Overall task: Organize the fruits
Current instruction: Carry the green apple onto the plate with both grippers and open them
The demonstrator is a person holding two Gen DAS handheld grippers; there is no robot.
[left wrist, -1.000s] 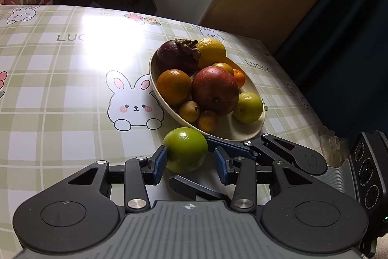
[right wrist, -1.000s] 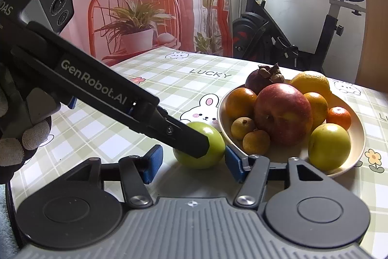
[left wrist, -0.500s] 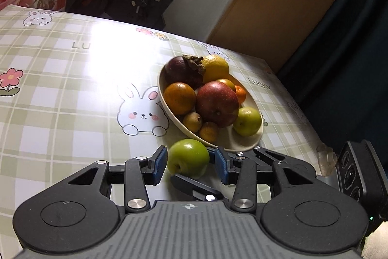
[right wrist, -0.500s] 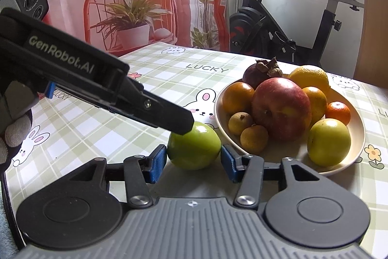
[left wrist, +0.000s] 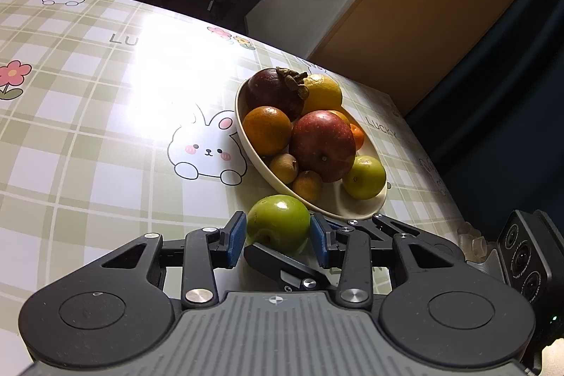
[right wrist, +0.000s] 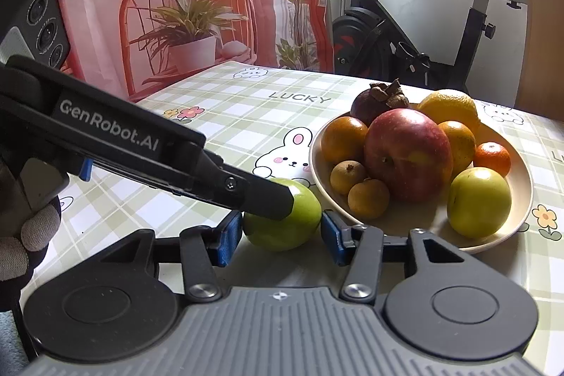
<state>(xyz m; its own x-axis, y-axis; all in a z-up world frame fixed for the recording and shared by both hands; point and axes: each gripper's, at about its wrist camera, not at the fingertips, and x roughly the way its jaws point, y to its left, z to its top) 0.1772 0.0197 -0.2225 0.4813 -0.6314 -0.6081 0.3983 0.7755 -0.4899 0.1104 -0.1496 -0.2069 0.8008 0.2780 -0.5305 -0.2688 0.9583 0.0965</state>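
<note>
Here the green apple [left wrist: 278, 222] sits on the checked rabbit-print tablecloth [left wrist: 88, 143], just in front of the cream oval bowl [left wrist: 356, 210] and near its rim, though whether it touches the rim cannot be told. Both tools are closed in around this one fruit. In the left wrist view the left gripper [left wrist: 276, 238] has its blue pads on either side of the apple: the left pad [left wrist: 235, 235] lies against the skin, and the other pad sits right at the opposite flank, so the jaws are narrow and appear clamped on it. The right gripper [right wrist: 282, 236] frames the same apple [right wrist: 282, 222] in its own view, one blue pad [right wrist: 229, 236] pressed to the apple's side and the other just at its edge with perhaps a sliver of gap; it is drawn in to apple width, but whether it truly grips cannot be told. One black finger of the left tool crosses the right wrist view and ends on top of the apple, while a gloved hand [right wrist: 28, 235] holds that tool's handle. The bowl holds a red apple [left wrist: 322, 147], a mangosteen [left wrist: 273, 92], a lemon [left wrist: 322, 92], oranges [left wrist: 266, 131], two small brown longans [left wrist: 283, 168] and a yellow-green fruit [left wrist: 365, 177]. An exercise bike [right wrist: 423, 34] stands beyond the table.
</note>
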